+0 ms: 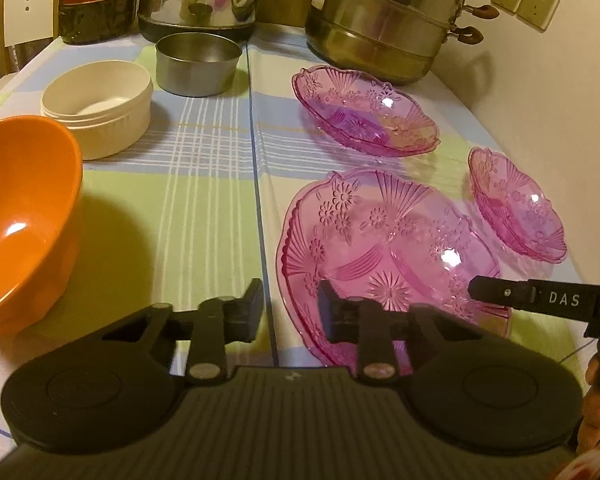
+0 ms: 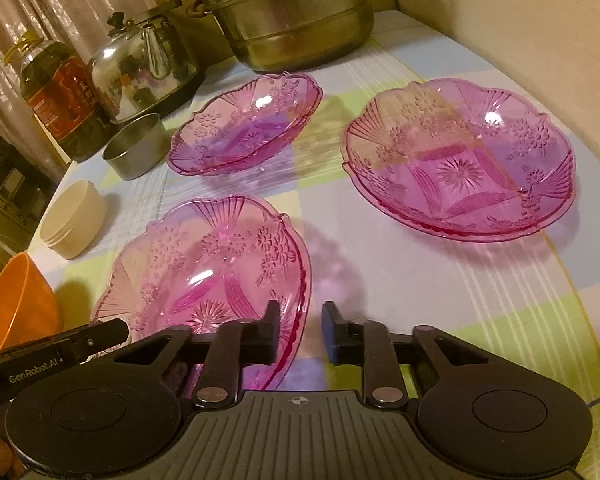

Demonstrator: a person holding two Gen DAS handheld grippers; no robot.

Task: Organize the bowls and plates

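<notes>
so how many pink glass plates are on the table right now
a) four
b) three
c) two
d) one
b: the right wrist view shows three pink glass plates, the near plate by the grippers, the far plate near the steel cup, and the right plate by the wall.

Both wrist views low, close, sharing near pink dish (image 1: 388,248) (image 2: 204,276).

right tool (image 2: 300,330) gripping pink plate (image 2: 204,272) (rim)
</notes>
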